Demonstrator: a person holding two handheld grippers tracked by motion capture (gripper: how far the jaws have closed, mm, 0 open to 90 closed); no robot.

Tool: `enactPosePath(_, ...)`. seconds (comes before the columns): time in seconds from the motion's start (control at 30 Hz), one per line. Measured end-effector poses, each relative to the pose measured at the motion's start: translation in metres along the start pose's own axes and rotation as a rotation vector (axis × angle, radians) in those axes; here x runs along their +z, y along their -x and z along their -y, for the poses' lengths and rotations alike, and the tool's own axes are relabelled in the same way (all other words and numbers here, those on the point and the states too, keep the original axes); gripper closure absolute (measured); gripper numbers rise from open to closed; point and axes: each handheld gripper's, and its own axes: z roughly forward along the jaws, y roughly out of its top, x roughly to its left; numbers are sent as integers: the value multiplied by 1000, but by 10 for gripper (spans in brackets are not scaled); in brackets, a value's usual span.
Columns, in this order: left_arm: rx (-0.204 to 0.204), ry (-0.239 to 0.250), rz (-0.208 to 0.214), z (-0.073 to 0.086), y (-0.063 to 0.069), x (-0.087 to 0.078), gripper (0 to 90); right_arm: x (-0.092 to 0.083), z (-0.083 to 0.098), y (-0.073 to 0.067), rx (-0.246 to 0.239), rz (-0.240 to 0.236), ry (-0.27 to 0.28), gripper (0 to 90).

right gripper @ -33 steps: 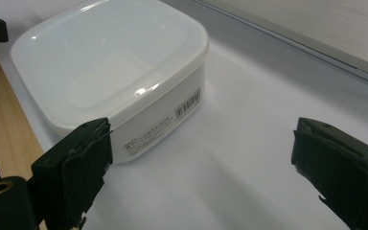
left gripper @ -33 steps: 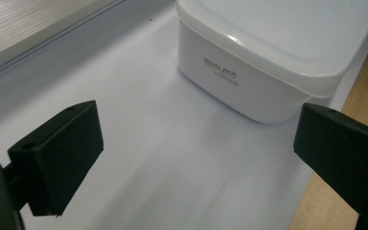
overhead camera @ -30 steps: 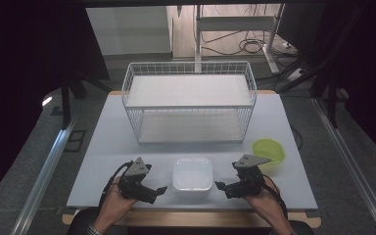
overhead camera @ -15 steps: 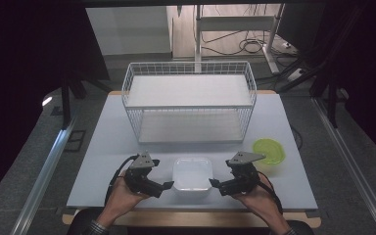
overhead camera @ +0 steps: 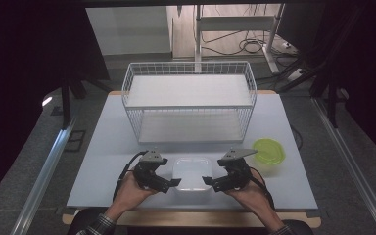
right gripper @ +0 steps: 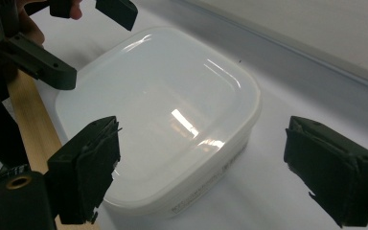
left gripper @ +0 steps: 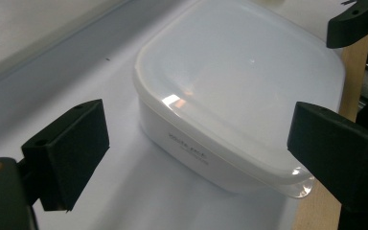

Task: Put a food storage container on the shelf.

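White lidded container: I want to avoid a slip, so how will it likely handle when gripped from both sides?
The white container looks like stiff plastic with glossy, rounded sides, so pads may slide. Its low, broad shape suggests it won't tip. It seems light, though its contents can't be seen. The left gripper and right gripper flank it, open.

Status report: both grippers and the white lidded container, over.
Left gripper, right gripper open, flanking white lidded container, no contact. Lid on. Path clear; wire basket behind.
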Motion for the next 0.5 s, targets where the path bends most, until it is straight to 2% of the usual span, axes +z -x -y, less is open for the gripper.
enactPosePath(0.17, -36, 0, 70, 1, -2, 6, 77, 10, 2, 2, 14, -26, -45, 165)
enactPosePath(0.27, -60, -3, 124, 2, -2, 7, 151, 10, 2, 2, 60, -69, -56, 232)
enactPosePath(0.33, -50, -11, 115, 2, 1, 6, 152, 10, 2, 2, 73, -76, -62, 262)
enactPosePath(0.4, -31, -21, 94, 1, 7, 3, 157, 9, 4, 3, 108, -104, -74, 278)
enactPosePath(0.47, -34, -26, 88, 1, 9, 1, 194, 7, 5, 3, 136, -118, -82, 318)
enactPosePath(0.5, -45, -20, 87, 2, 10, -2, 240, 5, 6, 4, 154, -119, -89, 341)
